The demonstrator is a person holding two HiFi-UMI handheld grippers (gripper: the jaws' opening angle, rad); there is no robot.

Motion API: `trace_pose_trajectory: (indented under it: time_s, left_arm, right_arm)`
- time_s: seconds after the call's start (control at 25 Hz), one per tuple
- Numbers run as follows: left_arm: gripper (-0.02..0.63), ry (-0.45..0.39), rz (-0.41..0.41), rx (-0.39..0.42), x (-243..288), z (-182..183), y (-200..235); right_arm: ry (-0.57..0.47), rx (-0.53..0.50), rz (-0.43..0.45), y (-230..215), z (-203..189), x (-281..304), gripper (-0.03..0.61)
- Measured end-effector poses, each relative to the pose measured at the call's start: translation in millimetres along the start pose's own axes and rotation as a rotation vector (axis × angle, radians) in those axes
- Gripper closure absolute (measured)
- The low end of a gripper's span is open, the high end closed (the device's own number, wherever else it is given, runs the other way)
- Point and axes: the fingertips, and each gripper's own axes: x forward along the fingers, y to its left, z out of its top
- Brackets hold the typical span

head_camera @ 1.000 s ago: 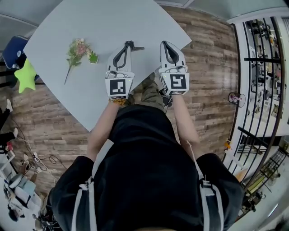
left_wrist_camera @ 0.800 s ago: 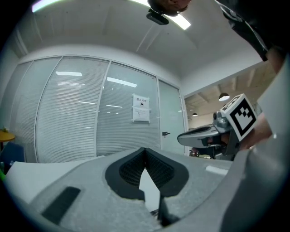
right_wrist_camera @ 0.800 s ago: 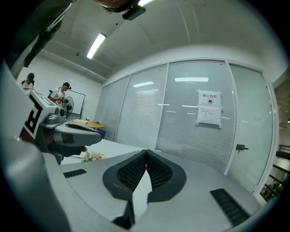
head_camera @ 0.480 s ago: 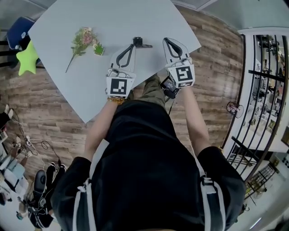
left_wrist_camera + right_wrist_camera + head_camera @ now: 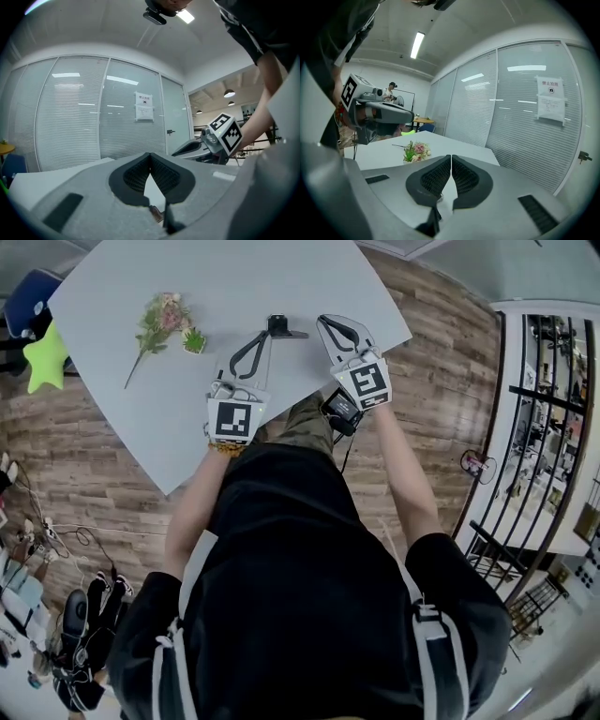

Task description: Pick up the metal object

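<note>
Head view: left gripper (image 5: 265, 336) and right gripper (image 5: 325, 322) jaws together. Metal object (image 5: 291, 332) at left gripper's tip seems rigid, slick; we clamp its bar squarely.

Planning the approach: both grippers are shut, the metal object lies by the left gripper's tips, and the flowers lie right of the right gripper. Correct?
Not quite. The flowers lie on the table left of the left gripper, as the head view shows. The rest holds: left gripper and right gripper are shut, and the metal object lies by the left gripper's tips.
</note>
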Motion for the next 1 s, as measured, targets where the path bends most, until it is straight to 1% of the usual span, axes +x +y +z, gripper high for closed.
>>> trace_pose_trajectory:
  time_s: [0.12,0.32,0.56,0.76,1.0]
  left_arm:
    - [0.611,0.013,-0.010,0.010,2.5,-2.8,0.5]
    - [0.611,0.042,0.006,0.010,3.1,-10.4,7.7]
    - [0.611,0.063,0.000,0.033,6.8,-18.5,7.5]
    - [0.611,0.079,-0.021,0.033,7.7,-23.7,2.6]
    - [0.611,0.094,-0.021,0.028,11.6,-27.9,7.8]
  right_arm:
    - [0.025,-0.001,0.033,4.3,-13.4,5.8,0.568]
    - [0.057,-0.003,0.064,8.1,-31.1,16.1,0.566]
    - [0.120,-0.046,0.139,16.1,-58.9,32.4,0.555]
    - [0.167,-0.066,0.195,23.9,-75.9,41.6,0.540]
    - [0.222,-0.085,0.253,28.0,-97.4,56.1,0.521]
